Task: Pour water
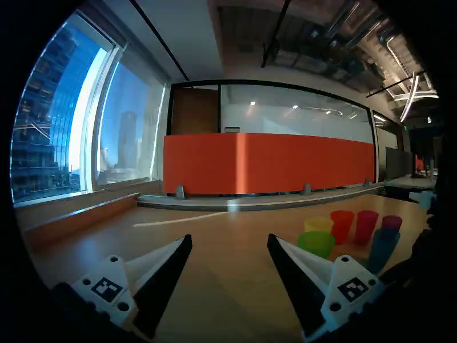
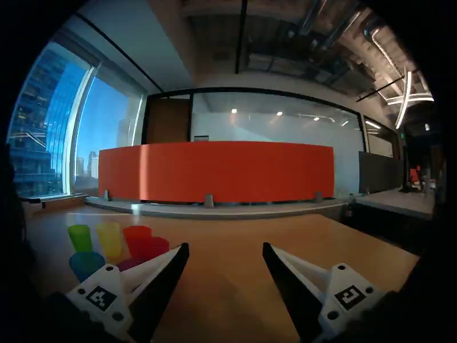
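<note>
Several coloured plastic cups stand in a tight cluster on the wooden table. In the left gripper view they sit at the right, with a green cup (image 1: pixel 316 243) and a blue cup (image 1: pixel 383 246) nearest and a yellow cup (image 1: pixel 318 223) and a red cup (image 1: pixel 341 224) behind. My left gripper (image 1: pixel 229 243) is open, holds nothing, and hovers left of the cluster. In the right gripper view the green cup (image 2: pixel 80 237), yellow cup (image 2: pixel 109 239) and red cup (image 2: pixel 138 235) stand at the left, partly behind my left finger. My right gripper (image 2: pixel 225 247) is open with nothing between its fingers.
The wooden table (image 2: pixel 240 286) stretches ahead to an orange divider panel (image 1: pixel 268 163) along its far edge. Tall windows (image 1: pixel 63 137) run along the left. Another desk (image 2: pixel 394 201) stands off to the right.
</note>
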